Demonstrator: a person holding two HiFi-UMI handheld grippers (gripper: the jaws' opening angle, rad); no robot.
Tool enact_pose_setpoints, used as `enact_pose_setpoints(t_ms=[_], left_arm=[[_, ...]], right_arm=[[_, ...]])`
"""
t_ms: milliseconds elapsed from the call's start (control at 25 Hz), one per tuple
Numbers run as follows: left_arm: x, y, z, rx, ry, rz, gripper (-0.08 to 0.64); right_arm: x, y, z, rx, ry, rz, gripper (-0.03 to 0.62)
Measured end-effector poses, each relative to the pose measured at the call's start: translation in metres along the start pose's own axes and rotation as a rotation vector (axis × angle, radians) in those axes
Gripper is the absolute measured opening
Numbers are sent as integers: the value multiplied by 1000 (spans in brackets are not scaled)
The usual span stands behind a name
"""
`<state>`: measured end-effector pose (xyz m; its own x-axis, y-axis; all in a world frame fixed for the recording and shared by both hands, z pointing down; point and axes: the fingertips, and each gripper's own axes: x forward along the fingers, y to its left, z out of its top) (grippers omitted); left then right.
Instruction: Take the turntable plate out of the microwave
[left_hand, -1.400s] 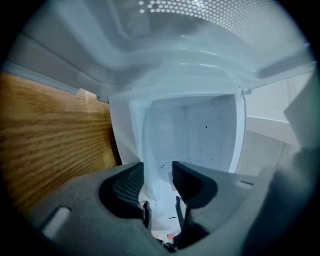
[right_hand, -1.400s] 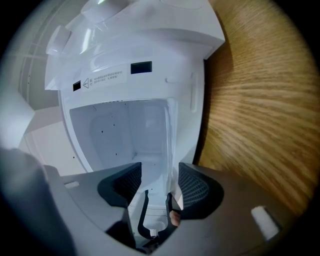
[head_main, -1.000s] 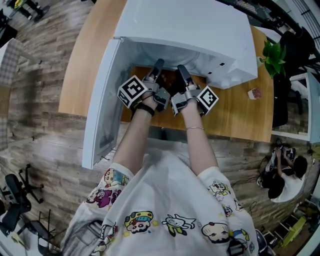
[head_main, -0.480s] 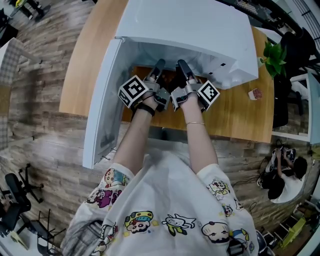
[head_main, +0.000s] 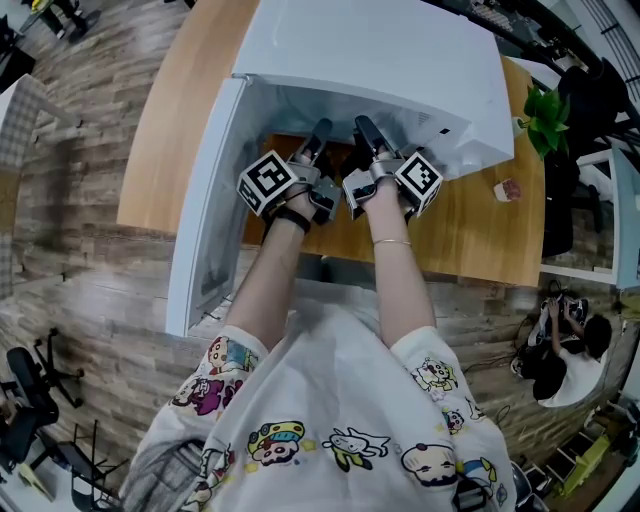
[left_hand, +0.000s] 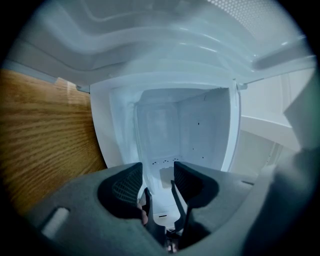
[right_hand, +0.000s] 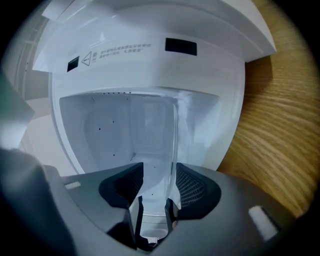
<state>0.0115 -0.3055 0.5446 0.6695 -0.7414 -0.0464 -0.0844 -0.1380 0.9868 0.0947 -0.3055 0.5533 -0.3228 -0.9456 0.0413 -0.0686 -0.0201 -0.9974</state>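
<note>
Left gripper's (left_hand: 159, 176) jaws widened round the turntable plate (left_hand: 140, 142); right gripper (right_hand: 156, 177) edged inward.

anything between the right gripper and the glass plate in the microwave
Nothing. In the right gripper view the glass plate stands edge-on inside the right gripper's open jaws, close to one pad, with no other thing in the gap.

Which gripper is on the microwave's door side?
The left gripper, beside the open door; right gripper sits panel-side. Left jaws have just been opening, plate edge between them.
</note>
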Motion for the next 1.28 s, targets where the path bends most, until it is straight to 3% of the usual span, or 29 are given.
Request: enact_pose_setpoints(t_ms=[280, 320, 400, 440, 960, 1040, 1160, 1280], left_arm=[[6, -8, 0, 13, 12, -24, 196], [6, -8, 0, 15, 14, -24, 196], [6, -7, -2, 15, 12, -28, 195], [6, -6, -2, 17, 12, -30, 195], [2, 12, 15, 14, -62, 44, 194], [1, 17, 16, 17, -64, 71, 163], [0, 26, 15, 18, -63, 123, 61], [1, 27, 14, -19, -76, 113, 55]], right_arm=[[9, 6, 9, -37, -35, 24, 182], [10, 4, 10, -35, -37, 15, 161], [10, -3, 12, -37, -45, -16, 53], [9, -6, 12, -35, -50, -25, 44], [-9, -19, 5, 31, -61, -35, 46], [-11, -20, 3, 51, -66, -27, 46], [-13, -23, 5, 56, -72, -19, 48], [-12, -22, 6, 55, -77, -25, 50]])
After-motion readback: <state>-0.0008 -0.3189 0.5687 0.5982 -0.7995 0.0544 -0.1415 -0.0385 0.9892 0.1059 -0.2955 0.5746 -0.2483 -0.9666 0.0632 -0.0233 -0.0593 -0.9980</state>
